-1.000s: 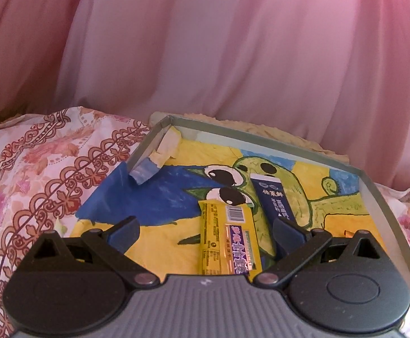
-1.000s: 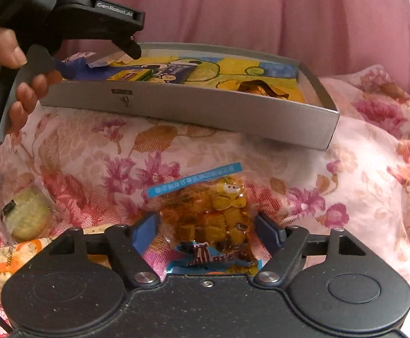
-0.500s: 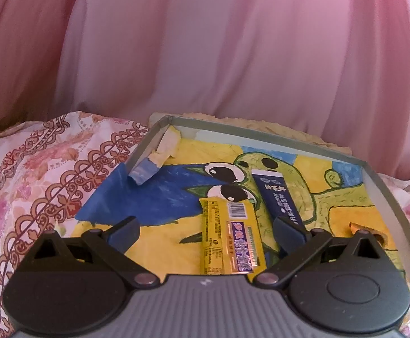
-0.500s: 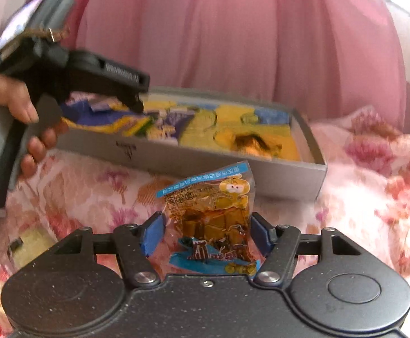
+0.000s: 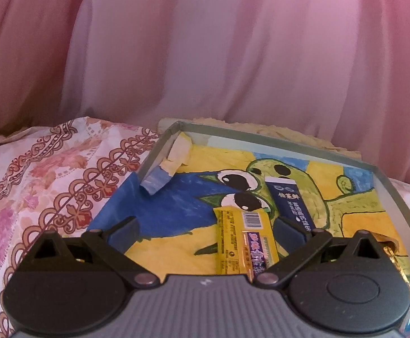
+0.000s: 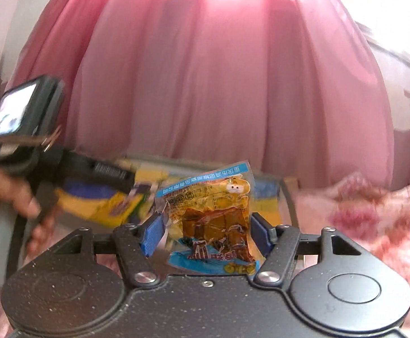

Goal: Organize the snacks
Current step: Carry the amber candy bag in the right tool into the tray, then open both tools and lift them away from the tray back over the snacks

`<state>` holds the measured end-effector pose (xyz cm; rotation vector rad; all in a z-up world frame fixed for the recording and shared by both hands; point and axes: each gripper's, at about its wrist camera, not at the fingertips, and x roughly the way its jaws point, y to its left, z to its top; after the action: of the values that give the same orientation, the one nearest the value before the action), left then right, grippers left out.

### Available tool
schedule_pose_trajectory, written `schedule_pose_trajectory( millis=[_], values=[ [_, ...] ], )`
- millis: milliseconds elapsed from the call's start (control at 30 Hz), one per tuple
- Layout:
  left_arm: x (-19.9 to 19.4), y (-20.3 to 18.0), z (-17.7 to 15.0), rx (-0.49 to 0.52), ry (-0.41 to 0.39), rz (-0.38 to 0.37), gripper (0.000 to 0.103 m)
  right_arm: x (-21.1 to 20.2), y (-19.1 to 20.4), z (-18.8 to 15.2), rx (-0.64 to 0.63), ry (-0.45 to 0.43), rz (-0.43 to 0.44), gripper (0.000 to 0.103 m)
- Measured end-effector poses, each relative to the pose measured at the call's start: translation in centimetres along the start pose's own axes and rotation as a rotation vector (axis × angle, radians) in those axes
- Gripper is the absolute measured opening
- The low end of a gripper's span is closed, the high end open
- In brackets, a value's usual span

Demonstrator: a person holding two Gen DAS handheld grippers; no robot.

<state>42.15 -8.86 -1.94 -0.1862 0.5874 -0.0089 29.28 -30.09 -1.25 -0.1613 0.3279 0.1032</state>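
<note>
My right gripper (image 6: 205,232) carries the clear orange snack pouch (image 6: 209,217), clenched, toward the shallow grey painted tray (image 5: 385,180) at 12 o'clock; next, release inside. Left gripper (image 5: 205,225) released.

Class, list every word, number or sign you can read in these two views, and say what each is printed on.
"倍莱鲜", probably: white characters on the dark blue packet in the tray.
Yellow packet: a barcode and characters on a purple band, too small to read.
Snack bag held in the right gripper: print on its blue strip, too blurred to read.
</note>
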Motion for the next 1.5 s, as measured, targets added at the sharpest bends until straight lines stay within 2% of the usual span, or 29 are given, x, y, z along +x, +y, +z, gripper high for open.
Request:
schedule_pose_trajectory(
  millis=[133, 367, 500, 567, 800, 933, 1167, 1500],
  values=[
    [0.4, -0.2, 0.2, 0.021, 0.003, 0.017, 0.102, 3.1, -0.2, 1.3, 0.020, -0.002, 0.010, 0.067],
    [1.0, -0.6, -0.3, 0.025, 0.034, 0.019, 0.102, 6.7, -0.3, 0.5, 0.027, 0.107, 0.032, 0.072],
    [0.8, -0.7, -0.5, 0.020, 0.051, 0.019, 0.102, 6.6, -0.1, 0.0, 0.052, 0.127, 0.032, 0.078],
    [0.4, -0.7, -0.4, 0.013, 0.057, 0.016, 0.102, 6.2, -0.3, 0.1, 0.061, 0.124, 0.031, 0.086],
    [-2.4, -0.1, 0.6, -0.003, 0.032, 0.012, 0.102, 2.6, -0.8, 1.3, 0.128, 0.052, 0.020, 0.101],
    [-4.5, 0.2, 1.0, 0.003, 0.009, 0.015, 0.102, 0.1, -0.9, 2.4, 0.140, 0.015, 0.006, 0.102],
    [-10.2, 1.1, 0.6, 0.034, -0.089, -0.018, 0.102, -5.4, -0.5, 3.6, 0.179, -0.050, -0.010, 0.102],
    [-18.3, 5.4, -2.3, 0.061, -0.159, -0.062, 0.102, -13.2, 1.4, 2.8, 0.187, -0.063, -0.019, 0.102]
  ],
)
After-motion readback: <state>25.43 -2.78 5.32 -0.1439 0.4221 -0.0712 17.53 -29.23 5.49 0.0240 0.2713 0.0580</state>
